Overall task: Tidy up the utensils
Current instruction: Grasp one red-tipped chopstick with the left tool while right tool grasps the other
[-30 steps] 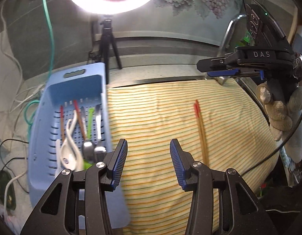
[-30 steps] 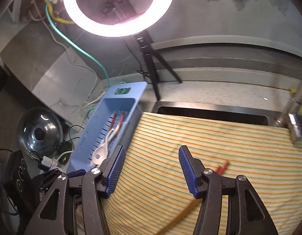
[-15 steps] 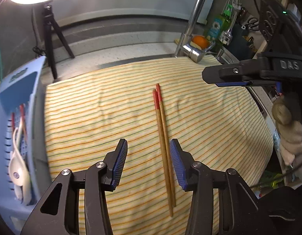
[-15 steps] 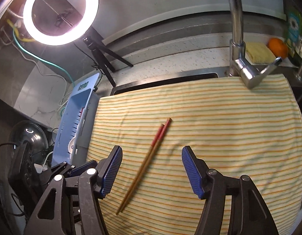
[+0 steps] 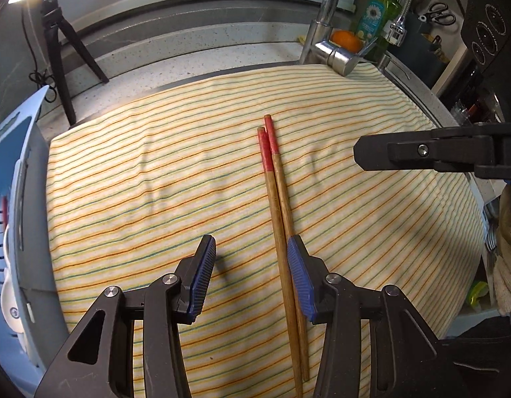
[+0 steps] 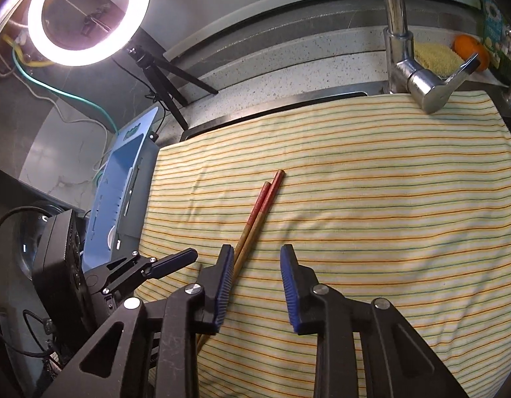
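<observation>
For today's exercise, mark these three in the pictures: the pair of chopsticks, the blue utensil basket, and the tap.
chopsticks (image 5: 275, 185), left wrist view, on the wooden shafts just below the red ends.
blue utensil basket (image 6: 123, 179), right wrist view, on its inner wall.
tap (image 6: 396, 10), right wrist view, on the upright chrome neck.

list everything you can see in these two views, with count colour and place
chopsticks: 2, wooden, red tips, side by side on cloth
cloth: 1, yellow striped, over the sink
basket: 1, blue, beside cloth, holds utensils
tap: 1, chrome, behind cloth
orange: 1, by tap
soap bottle: 1, green, behind orange
sponge: 1, yellow, by tap
ring light: 1, lit, on black tripod
left tongs: open, chopsticks by one pad
right tongs: closing, ungripped chopsticks by one pad
</observation>
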Available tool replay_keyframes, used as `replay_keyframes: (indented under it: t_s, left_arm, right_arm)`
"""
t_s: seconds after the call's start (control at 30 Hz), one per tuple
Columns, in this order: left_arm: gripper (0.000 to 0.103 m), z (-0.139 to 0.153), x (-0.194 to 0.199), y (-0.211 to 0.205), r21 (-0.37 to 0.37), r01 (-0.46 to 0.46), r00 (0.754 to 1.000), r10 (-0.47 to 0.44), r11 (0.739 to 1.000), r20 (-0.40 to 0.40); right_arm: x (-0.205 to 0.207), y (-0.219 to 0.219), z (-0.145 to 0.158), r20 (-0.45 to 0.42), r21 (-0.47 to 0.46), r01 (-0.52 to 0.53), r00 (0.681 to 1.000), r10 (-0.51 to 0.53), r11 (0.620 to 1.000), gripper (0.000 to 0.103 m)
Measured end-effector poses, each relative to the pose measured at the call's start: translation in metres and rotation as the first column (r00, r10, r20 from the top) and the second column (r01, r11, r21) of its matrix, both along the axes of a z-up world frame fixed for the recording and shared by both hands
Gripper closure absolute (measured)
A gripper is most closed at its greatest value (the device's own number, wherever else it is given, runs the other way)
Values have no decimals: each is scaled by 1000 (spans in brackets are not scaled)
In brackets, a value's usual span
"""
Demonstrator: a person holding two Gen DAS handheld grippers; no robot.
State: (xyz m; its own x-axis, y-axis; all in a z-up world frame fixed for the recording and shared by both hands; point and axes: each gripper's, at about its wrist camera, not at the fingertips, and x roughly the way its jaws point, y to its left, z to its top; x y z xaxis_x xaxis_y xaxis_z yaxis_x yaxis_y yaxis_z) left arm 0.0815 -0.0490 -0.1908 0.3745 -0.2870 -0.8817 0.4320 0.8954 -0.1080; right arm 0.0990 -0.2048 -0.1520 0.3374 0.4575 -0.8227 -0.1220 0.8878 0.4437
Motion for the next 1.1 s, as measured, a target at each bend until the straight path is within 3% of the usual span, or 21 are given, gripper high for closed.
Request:
replay_keyframes:
  t_s: [0.2,0.43,0.67,0.93,1.0,1.1]
  left_arm:
    - [59,-3,3,0,-7,-3,1000,3,1000,-6]
    - [62,-3,7,-11,35,28,999,-28,999,15]
    - [78,-3,9,-19,55,45,999,-47,997,25]
    - [81,-8,10,-22,39,37,999,-37,999,4]
    - [92,-9,11,-20,57,30,999,-30,998,15]
    - [96,-7,14,-10,33,-3,1000,3,999,1]
  right_arm:
    - [3,2,-10,-33,10,15,999,-15,1000,79]
    - [11,2,-19,-63,17,35,997,-33,999,79]
    - [22,1,-35,-125,36,77,989,-72,996,83]
    - [30,3,-43,-150,42,99,984,-91,994,83]
    - [32,2,-45,-160,47,107,982,-98,993,83]
    - [35,2,-48,-171,47,107,980,-97,993,83]
